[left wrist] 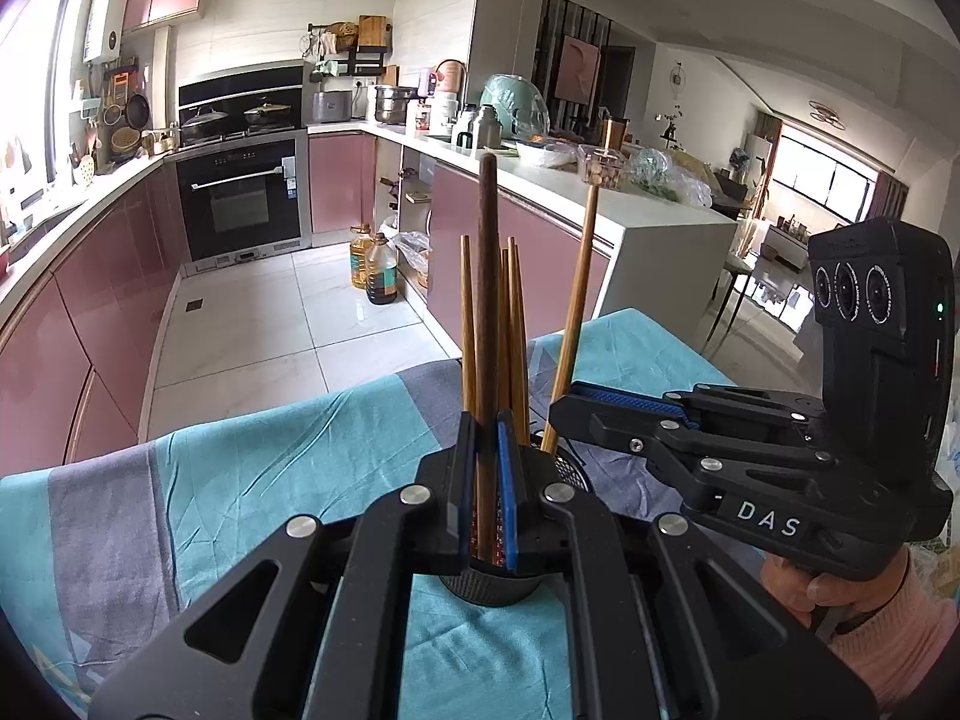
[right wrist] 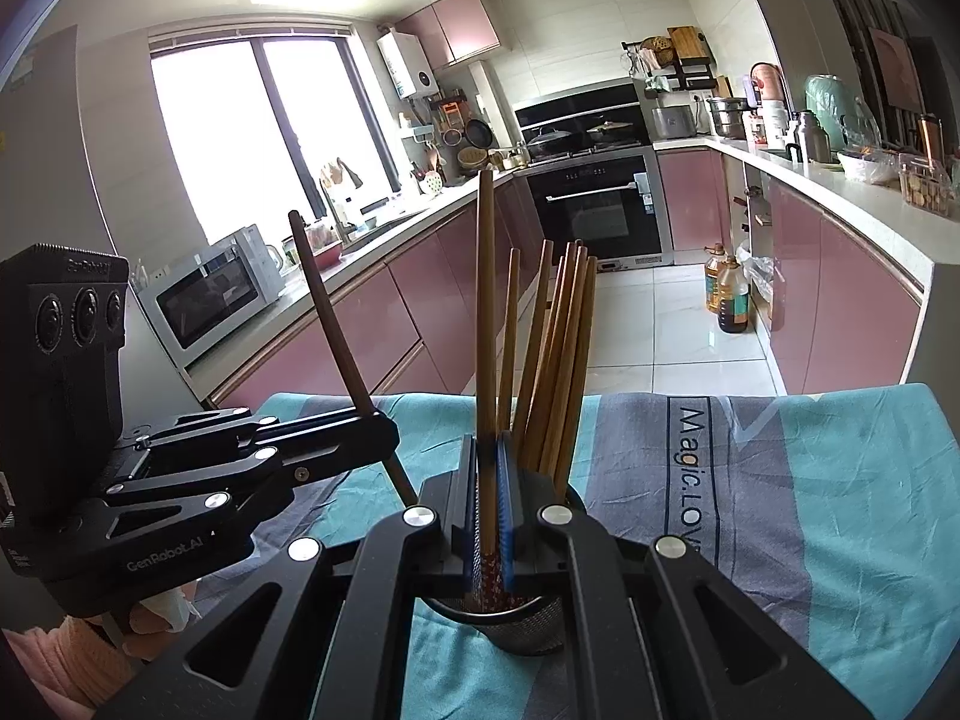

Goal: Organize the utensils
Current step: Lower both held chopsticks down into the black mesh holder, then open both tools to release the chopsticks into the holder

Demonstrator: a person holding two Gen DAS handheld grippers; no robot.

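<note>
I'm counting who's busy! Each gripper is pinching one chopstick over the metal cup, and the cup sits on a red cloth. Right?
Nearly. The cloth is teal and grey, not red; the right wrist view shows it. Otherwise yes: the left gripper and right gripper each pinch one chopstick over the metal cup.

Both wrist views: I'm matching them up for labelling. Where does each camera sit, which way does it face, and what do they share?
Left wrist: on the left gripper, shut on a dark chopstick, facing oven and island counter; right gripper and a hand show.
Right wrist: on the right gripper, shut on a light chopstick, facing window and oven; left gripper shows.
Shared: mesh holder, chopsticks, teal cloth, oven.
</note>
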